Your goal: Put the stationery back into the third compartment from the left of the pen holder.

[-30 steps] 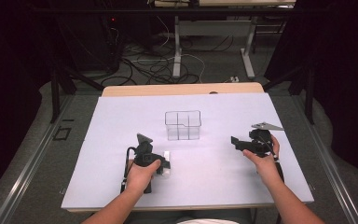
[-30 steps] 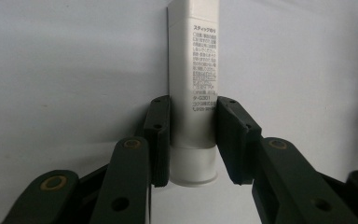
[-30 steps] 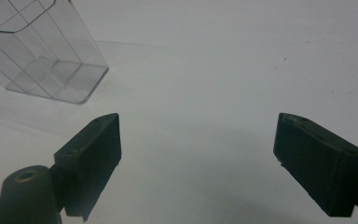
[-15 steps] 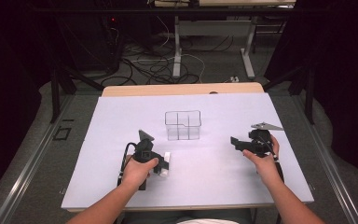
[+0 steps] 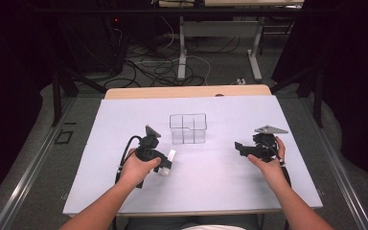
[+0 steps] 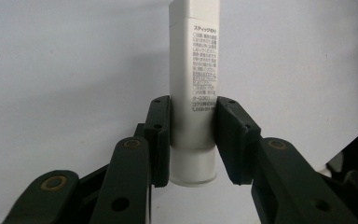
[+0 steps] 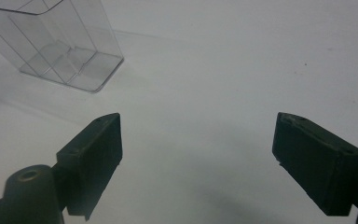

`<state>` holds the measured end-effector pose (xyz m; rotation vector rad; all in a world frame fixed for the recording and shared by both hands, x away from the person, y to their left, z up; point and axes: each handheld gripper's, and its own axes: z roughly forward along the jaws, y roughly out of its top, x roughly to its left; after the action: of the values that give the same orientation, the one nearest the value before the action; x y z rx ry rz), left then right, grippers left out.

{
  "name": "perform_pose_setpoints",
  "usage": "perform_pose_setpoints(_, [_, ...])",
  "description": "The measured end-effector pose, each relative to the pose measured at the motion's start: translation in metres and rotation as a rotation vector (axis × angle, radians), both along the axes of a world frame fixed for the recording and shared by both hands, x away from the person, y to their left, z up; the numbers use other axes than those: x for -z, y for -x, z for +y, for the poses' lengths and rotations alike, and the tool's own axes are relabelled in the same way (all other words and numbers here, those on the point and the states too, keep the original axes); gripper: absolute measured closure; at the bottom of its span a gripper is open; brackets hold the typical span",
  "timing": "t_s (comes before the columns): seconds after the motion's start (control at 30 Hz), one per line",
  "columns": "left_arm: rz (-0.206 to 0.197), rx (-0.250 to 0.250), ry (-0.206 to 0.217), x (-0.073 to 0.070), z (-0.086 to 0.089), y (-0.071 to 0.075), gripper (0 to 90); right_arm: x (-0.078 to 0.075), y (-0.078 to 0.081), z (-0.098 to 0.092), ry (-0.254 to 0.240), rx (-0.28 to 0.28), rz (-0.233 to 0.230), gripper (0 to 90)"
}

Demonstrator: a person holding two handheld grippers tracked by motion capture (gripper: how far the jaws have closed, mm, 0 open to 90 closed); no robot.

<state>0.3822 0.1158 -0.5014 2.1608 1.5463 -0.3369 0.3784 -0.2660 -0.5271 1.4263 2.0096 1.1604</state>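
A white glue stick (image 6: 194, 88) with small printed text stands between the jaws of my left gripper (image 6: 193, 140), which is shut on its lower body. In the high view the left gripper (image 5: 163, 160) is held a little above the white mat, left of centre, with the white glue stick (image 5: 168, 162) at its tip. My right gripper (image 5: 240, 147) hovers at the right of the mat, pointing left. Its jaws stand wide open in the right gripper view (image 7: 198, 163) with only bare mat between them. A clear plastic divided container (image 5: 188, 128) stands at the mat's middle.
The clear container (image 7: 51, 39) is at the upper left of the right gripper view, ahead of that gripper. The white mat (image 5: 211, 182) covers a wooden table (image 5: 187, 91). Dark floor, cables and table legs lie beyond the far edge.
My left gripper has risen slightly off the mat with the glue stick and tilted. The right gripper has stayed in place.
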Motion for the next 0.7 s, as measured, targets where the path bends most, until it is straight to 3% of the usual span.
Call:
perform_pose_setpoints(0.33, [-0.05,0.164,-0.052,-0.019,-0.01,-0.003,67.5,-0.003,0.002,0.006,0.019,-0.048,-0.022,15.7])
perform_pose_setpoints(0.57, [-0.06,0.23,-0.04,-0.023,-0.021,-0.004,67.5,-0.012,0.01,0.022,0.138,-0.144,-0.09,14.9])
perform_pose_setpoints(0.7, [-0.049,0.277,-0.037,-0.021,-0.027,-0.004,67.5,-0.014,0.015,0.035,0.245,-0.219,-0.127,14.8])
